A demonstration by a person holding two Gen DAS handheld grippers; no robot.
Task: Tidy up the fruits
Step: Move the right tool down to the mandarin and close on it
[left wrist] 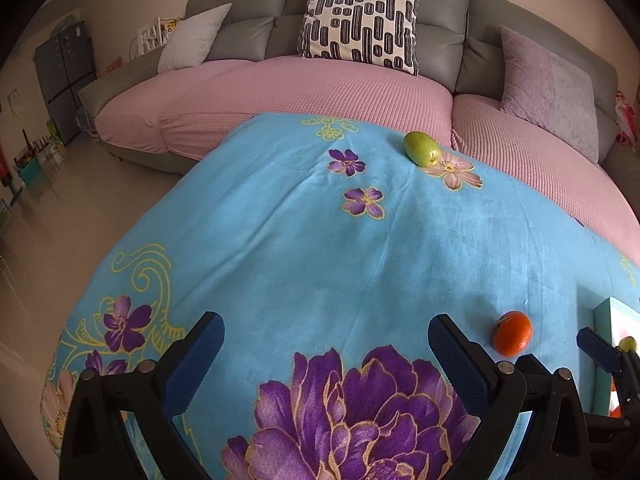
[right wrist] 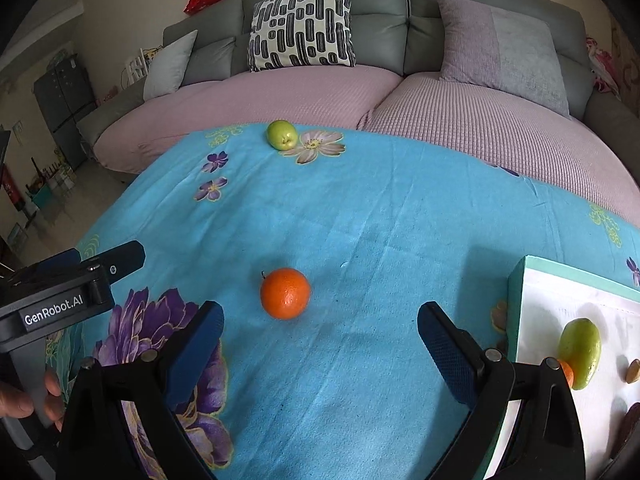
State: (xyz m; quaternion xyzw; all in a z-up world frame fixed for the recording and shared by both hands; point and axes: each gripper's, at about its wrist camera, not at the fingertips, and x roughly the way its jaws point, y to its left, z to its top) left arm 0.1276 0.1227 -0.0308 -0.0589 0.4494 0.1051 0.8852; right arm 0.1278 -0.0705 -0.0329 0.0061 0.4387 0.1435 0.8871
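Wide bare stretch of blue floral cloth (right wrist: 380, 220) between the grippers and the far edge, where it meets the pink sofa seat (right wrist: 300, 96). Lying alone mid-cloth, well clear of every edge: orange (right wrist: 285, 293), round, stem nub at upper left, just ahead of the right gripper (right wrist: 320, 340), nearer its left finger. Jaws there spread wide, holding nothing. Same for the left gripper (left wrist: 326, 344): fully spread, empty, over the purple flower print. Resting at the far edge: green fruit (left wrist: 422, 149), oval, long axis slanting from far-left to near-right in the left view. At the right edge, a teal-rimmed tray (right wrist: 516, 292) holding another green fruit (right wrist: 580, 350), long axis upright in the frame
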